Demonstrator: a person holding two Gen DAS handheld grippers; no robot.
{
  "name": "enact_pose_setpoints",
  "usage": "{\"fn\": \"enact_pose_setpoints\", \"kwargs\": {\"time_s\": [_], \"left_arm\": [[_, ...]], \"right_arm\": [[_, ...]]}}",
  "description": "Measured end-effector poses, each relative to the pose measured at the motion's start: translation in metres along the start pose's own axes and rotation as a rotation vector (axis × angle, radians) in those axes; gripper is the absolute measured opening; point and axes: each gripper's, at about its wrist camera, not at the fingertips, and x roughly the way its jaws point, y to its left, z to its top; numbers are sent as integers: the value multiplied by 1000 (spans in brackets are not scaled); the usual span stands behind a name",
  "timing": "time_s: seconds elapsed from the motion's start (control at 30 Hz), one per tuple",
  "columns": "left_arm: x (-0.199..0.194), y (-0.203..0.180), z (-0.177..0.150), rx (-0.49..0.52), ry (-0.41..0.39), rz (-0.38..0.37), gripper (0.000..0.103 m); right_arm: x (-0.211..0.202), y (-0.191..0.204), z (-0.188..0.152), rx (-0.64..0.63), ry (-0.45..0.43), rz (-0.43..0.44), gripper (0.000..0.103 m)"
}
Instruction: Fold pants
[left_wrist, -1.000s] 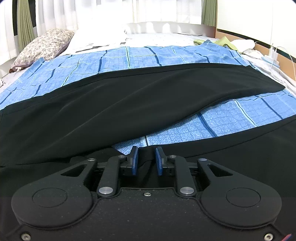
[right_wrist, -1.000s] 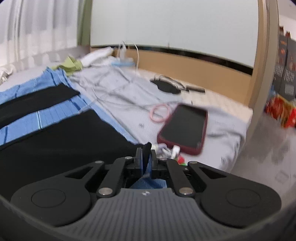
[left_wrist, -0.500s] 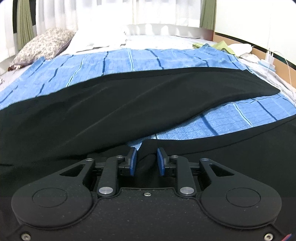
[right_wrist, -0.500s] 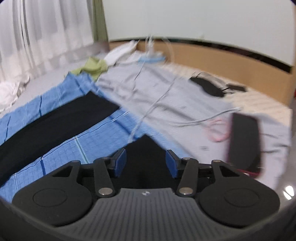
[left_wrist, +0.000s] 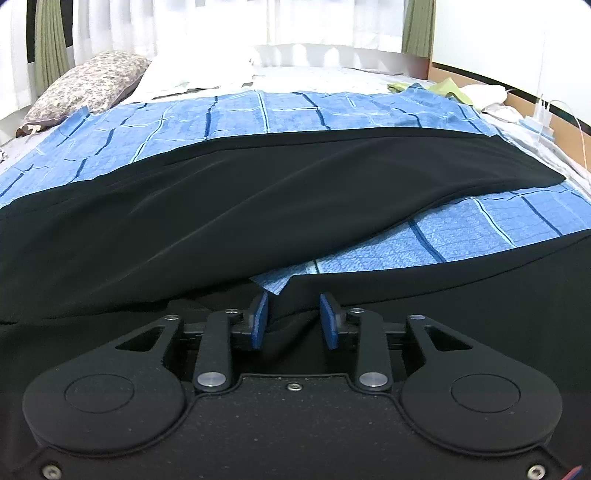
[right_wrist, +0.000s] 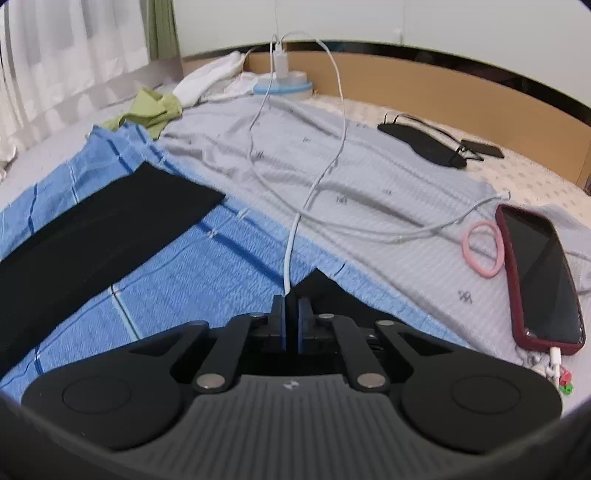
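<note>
1. Jaws, left gripper (left_wrist: 294, 320): we log them parted at a moderate width, blue pads (left_wrist: 260, 320) on either side of a raised fold of black fabric that passes between them without being pinched.
2. Jaws, right gripper (right_wrist: 291, 319): we log them drawn together, clamped on a thin edge of black cloth near a pointed corner.
3. Pants (left_wrist: 236, 206): 1 black pair, spread across the bed. In the left wrist view, 1 leg runs from left to right ahead of the gripper and the other lies under and to the right of it. In the right wrist view, 1 leg (right_wrist: 96, 229) lies flat at left, and the gripped corner rises at centre.
4. Blue striped blanket (left_wrist: 266, 114): directly under the pants, showing between the 2 legs.
5. Grey sheet (right_wrist: 369, 177): beside the blanket, right side.
6. White charging cables (right_wrist: 325, 173): looped over the sheet, 1 end reaching close to the right gripper.
7. Phone in red case (right_wrist: 539, 273): on the sheet, a pink hair tie (right_wrist: 482, 251) touching its left edge.
8. Floral pillow (left_wrist: 88, 86): far left, beyond the blanket.
9. Green cloth (right_wrist: 147, 110): at the blanket's far corner.
</note>
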Motion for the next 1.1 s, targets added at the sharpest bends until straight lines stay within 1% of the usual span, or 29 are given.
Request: {"fn": "enact_pose_setpoints", "kwargs": {"time_s": [0.1, 0.17, 0.23, 0.3, 0.33, 0.37, 0.4, 0.47, 0.5, 0.53, 0.57, 0.6, 0.67, 0.73, 0.77, 0.87, 0.93, 1.0, 1.1], "left_arm": [[2, -1, 2, 3, -1, -6, 34], [3, -1, 2, 6, -2, -7, 35], [2, -1, 3, 5, -2, -9, 35], [0, 0, 5, 1, 1, -11, 35], [-2, 1, 7, -2, 2, -14, 35], [-6, 4, 9, -8, 0, -18, 35], [-9, 7, 12, -15, -3, -22, 35], [-16, 16, 19, -36, -3, -23, 40], [-20, 22, 24, -49, -3, -17, 42], [-22, 29, 31, -66, 0, -5, 47], [-24, 36, 37, -81, 2, 5, 53], [-26, 46, 44, -102, 5, 20, 55], [-28, 66, 58, -150, 11, 57, 65], [-29, 89, 72, -201, 17, 94, 72], [-30, 100, 79, -221, 14, 113, 75], [-28, 129, 95, -249, 12, 182, 82], [-25, 144, 103, -255, 19, 217, 83], [-21, 159, 111, -266, 28, 242, 85], [-14, 177, 118, -292, 43, 259, 88]], "right_arm": [[-1, -3, 4, 5, -37, -3, 7], [7, -7, 7, 10, -26, -22, 5], [13, -8, 9, 18, -18, -16, 4], [11, -2, 11, -27, -32, -17, 5], [9, 1, 12, -37, -33, -20, 10], [5, 3, 13, -43, -33, -22, 17], [1, 5, 14, -44, -37, -21, 35], [-10, 10, 19, -46, -50, -11, 40], [-16, 14, 22, -47, -57, 5, 48], [-22, 18, 25, -49, -62, 21, 54], [-28, 24, 29, -52, -63, 41, 56], [-34, 29, 33, -52, -64, 58, 59], [-46, 42, 40, -49, -66, 104, 64], [-57, 55, 48, -43, -66, 163, 73], [-62, 62, 52, -38, -64, 191, 75], [-73, 86, 60, -29, -59, 252, 81], [-78, 103, 64, -32, -52, 278, 88], [-82, 122, 67, -40, -43, 304, 90], [-85, 153, 69, -65, -28, 343, 92]]}}
